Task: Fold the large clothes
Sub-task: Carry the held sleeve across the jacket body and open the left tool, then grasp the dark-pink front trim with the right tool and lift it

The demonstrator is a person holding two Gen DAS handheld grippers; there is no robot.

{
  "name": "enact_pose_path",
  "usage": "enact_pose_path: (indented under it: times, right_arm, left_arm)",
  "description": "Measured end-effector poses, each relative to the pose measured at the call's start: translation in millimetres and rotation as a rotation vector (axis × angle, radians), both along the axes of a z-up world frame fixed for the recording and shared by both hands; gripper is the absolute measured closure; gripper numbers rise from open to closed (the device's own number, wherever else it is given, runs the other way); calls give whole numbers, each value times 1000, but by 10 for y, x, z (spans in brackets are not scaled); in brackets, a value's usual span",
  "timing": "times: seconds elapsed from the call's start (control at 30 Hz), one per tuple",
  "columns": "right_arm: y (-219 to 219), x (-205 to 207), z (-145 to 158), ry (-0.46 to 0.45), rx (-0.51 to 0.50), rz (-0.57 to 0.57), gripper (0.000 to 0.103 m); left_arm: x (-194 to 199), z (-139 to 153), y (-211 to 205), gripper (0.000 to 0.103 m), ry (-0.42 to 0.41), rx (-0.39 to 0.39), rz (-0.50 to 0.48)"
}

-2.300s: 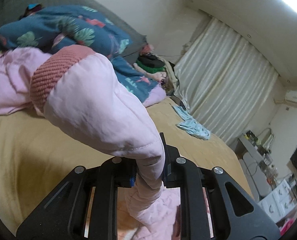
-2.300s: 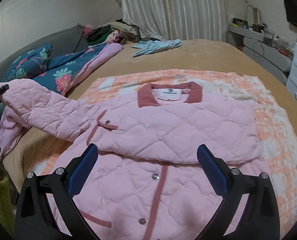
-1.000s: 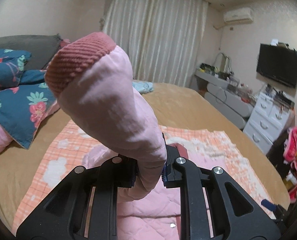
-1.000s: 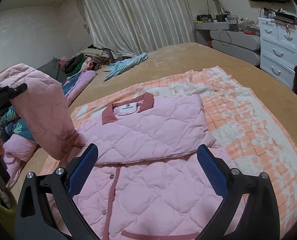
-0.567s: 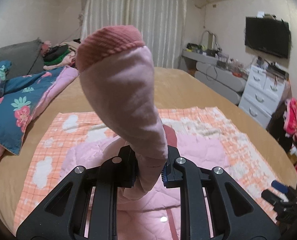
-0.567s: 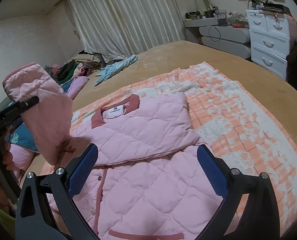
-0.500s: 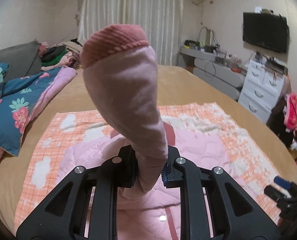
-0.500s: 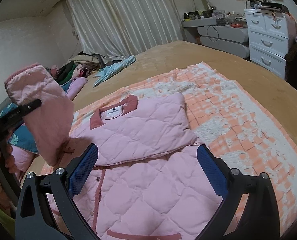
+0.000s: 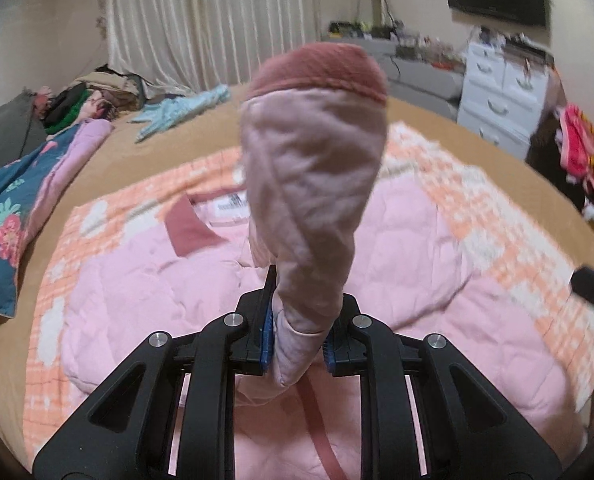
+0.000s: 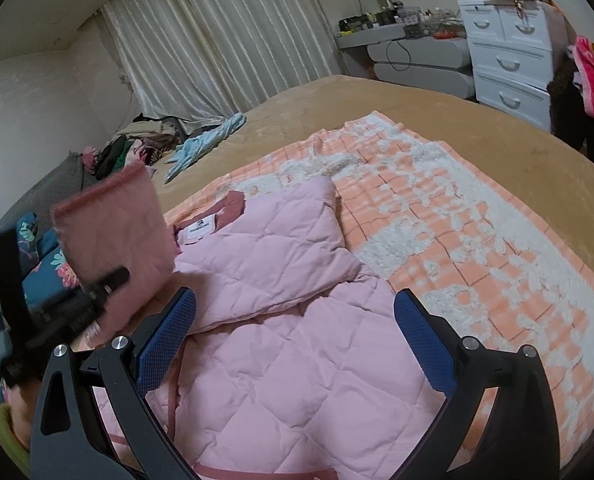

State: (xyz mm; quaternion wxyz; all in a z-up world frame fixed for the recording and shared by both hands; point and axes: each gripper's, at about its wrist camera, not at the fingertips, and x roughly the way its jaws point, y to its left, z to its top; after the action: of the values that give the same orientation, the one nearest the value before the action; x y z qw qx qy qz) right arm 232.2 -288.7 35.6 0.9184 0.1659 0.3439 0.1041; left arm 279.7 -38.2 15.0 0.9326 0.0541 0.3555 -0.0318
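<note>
Pinching the pink quilted sleeve (image 9: 309, 208) between its jaws, the left gripper (image 9: 299, 340) holds it raised above the jacket body, ribbed rose cuff (image 9: 321, 68) uppermost. The right gripper (image 10: 295, 332) hangs over the jacket's lower front with jaws spread, holding nothing. The pink quilted jacket (image 10: 297, 360) lies flat, front up, on an orange-and-white checked blanket (image 10: 457, 240) spread over the tan bed (image 10: 377, 100); its other sleeve is folded across the chest. A light blue garment (image 10: 205, 144) lies farther up the bed.
</note>
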Motion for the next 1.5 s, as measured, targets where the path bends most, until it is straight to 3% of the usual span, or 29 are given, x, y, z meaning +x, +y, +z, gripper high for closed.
enact_pose_path:
  times: [0.33, 0.4, 0.47, 0.63, 0.77, 0.93, 1.07, 1.37, 1.4, 1.43, 1.5]
  right_arm:
    - [-77, 31, -97, 30, 7, -26, 4]
    - [-84, 36, -105, 33, 11, -26, 4]
    - [-91, 39, -105, 36, 12, -29, 4]
    - [-93, 63, -111, 46, 17, -34, 4]
    - [-20, 97, -145, 63, 23, -13, 4]
    - [261, 171, -216, 99, 24, 60, 4]
    - [573, 260, -358, 152, 21, 141, 4]
    - [932, 522, -954, 297, 122, 182, 6]
    - [951, 531, -965, 288, 120, 185, 16]
    - [968, 544, -951, 277, 121, 201, 41]
    - [1026, 571, -884, 262, 131, 249, 66]
  left_arm:
    - [36, -446, -279, 87, 90, 96, -81]
    - [32, -501, -315, 80, 102, 113, -102]
    - [22, -540, -317, 50, 135, 78, -141]
    - [-112, -582, -335, 33, 186, 52, -219]
    - [-230, -488, -155, 19, 220, -69, -237]
    - [-275, -206, 248, 11, 165, -126, -157]
    - [-225, -21, 688, 10, 117, -109, -38]
    - [-252, 129, 1763, 10, 87, -228, 220]
    - [-264, 140, 1847, 10, 83, -237, 237]
    - [-284, 149, 1937, 10, 76, -250, 257]
    - [-312, 162, 2065, 10, 71, -264, 279]
